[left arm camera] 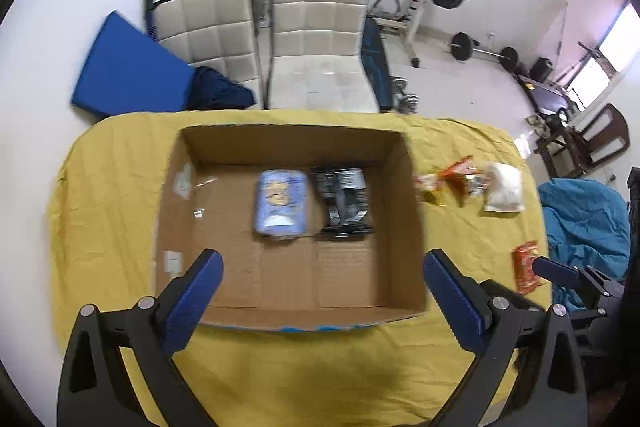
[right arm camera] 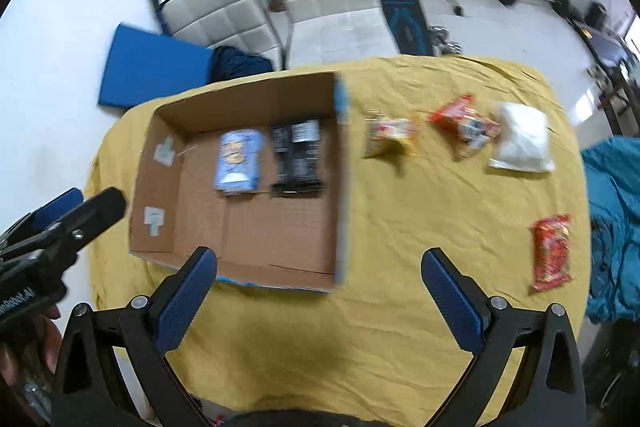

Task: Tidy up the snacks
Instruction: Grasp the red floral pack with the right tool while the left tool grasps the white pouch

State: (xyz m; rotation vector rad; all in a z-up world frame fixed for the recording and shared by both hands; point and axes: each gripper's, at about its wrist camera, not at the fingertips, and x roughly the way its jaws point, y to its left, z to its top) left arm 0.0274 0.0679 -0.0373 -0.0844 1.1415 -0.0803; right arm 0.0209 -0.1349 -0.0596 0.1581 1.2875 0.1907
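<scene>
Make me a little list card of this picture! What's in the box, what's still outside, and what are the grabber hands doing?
box: open cardboard box on a yellow cloth
in box: blue packet and black packet, side by side
outside, right of box: yellow-red packet, orange-red packet, white bag, red packet
left gripper: jaws open, empty, over the box
right gripper: jaws open, empty, above the cloth

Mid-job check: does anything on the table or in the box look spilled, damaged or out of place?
Nothing looks spilled or torn. Two packs lie flat in the cardboard box; four snacks remain loose on the yellow cloth, the red pack lying apart from the others. Both grippers are open and empty.
</scene>
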